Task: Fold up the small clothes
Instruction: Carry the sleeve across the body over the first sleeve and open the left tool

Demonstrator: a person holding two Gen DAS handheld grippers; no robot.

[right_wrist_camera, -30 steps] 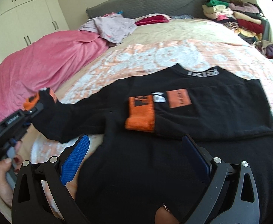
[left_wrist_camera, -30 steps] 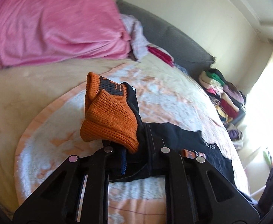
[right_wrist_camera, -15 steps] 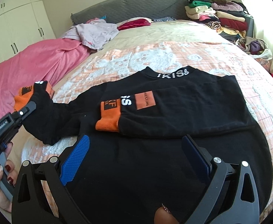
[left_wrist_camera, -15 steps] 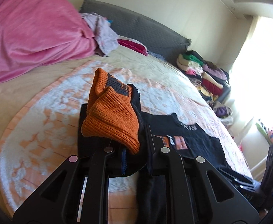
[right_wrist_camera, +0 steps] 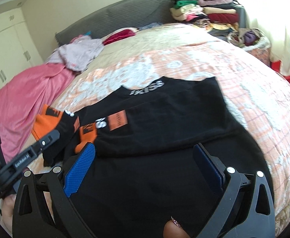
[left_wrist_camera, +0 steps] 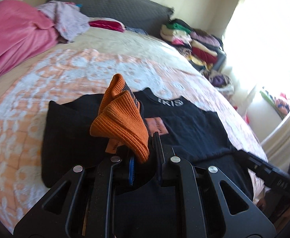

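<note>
Fingers of the left gripper (left_wrist_camera: 143, 158) are clamped on the soft orange cuff (left_wrist_camera: 123, 123); right gripper (right_wrist_camera: 145, 170) fingers stand apart above the limp sweatshirt (right_wrist_camera: 164, 138) on the bed (right_wrist_camera: 254, 109)

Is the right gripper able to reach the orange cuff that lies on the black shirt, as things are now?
Probably yes. The right gripper is open and empty, and the orange cuff lies uncovered on the black shirt just beyond its left finger; nothing blocks it.

Ribbed knit cuff (left_wrist_camera: 123, 123) (matt cloth)
</note>
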